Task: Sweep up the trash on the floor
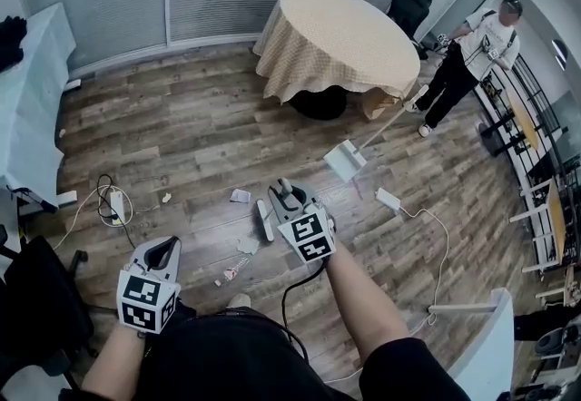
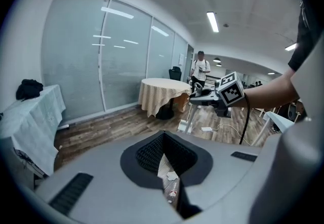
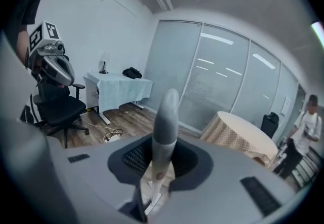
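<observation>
While looking down over the wooden floor [image 1: 182, 136], worth noting first the dustpan [image 1: 345, 160], standing forward and right of the right gripper [image 1: 292, 201], with long handle leaning away toward the round table [image 1: 336, 36]. Right gripper clamped on the broom handle [image 3: 163, 126], held near upright between the jaws; probably the broom head [image 1: 264, 220] resting on the floor just to its left. Left gripper [image 1: 166, 248] closed on nothing, low and nearer the body.

Trash strewn left of the broom, mostly between the two grippers: a crumpled paper [image 1: 247, 245] just beside the broom head, a flat scrap [image 1: 241, 196] farther out, a small bottle [image 1: 230, 272] nearest the feet. Likely calls for drawing the broom through that patch, then rightward to the dustpan; right gripper nearer to both.

Seen only from the head: dustpan and whole spread. Seen only along the left jaws: paper and bottle through the slit. Shown best from the right gripper view: the grip on the handle
</observation>
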Tool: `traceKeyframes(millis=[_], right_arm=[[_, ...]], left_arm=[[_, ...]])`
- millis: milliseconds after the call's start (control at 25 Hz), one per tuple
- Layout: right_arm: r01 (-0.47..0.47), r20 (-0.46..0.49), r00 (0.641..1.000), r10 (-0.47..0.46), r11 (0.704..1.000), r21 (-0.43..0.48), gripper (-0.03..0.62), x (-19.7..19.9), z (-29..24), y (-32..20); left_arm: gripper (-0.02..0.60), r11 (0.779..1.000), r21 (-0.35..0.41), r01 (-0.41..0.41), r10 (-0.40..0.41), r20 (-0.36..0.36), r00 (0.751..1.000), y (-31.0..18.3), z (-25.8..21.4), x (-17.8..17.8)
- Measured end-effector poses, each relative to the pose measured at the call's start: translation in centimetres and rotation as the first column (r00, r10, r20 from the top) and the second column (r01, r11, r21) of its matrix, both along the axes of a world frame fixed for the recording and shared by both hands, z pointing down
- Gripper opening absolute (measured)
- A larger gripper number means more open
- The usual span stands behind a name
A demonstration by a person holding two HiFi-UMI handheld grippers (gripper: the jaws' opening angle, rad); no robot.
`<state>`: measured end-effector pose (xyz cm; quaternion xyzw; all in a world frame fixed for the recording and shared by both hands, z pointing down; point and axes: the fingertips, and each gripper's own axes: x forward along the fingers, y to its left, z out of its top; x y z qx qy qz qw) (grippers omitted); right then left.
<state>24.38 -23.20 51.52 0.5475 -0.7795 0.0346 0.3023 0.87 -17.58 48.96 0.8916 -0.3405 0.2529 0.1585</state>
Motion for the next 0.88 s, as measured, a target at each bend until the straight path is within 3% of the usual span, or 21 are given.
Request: traceKeyframes(millis=[400,640,760,880], right_arm=[[0.108,-0.098,0.99,-0.101,0.992,0.07,0.094,0.6,-0.9,-8.6],[0.257,-0.155,0.955,-0.253,0.966,0.011,0.094,-3.0,4.1,-11.7],[0.242,-0.08,0.967,-0.243,0.97,-0.028,0.092,-4.3,6.7,-12.6],[0.201,0.081,0.977,-0.196,0.978,-0.052,0.092,-5.7,7.2,-13.2]], left_arm=[[-0.005,0.993,-0.002,0.118,-0.118,0.038,0.992,-1.2,0.4,-2.4],[-0.005,0.978,0.002,0.207,-0.206,0.085,0.975,-0.3,0.6,-4.7],[-0.005,0.968,-0.02,0.25,-0.246,0.11,0.963,0.5,1.2,-6.0],[-0.005,0.959,-0.037,0.28,-0.274,0.12,0.954,1.0,1.6,-7.1]])
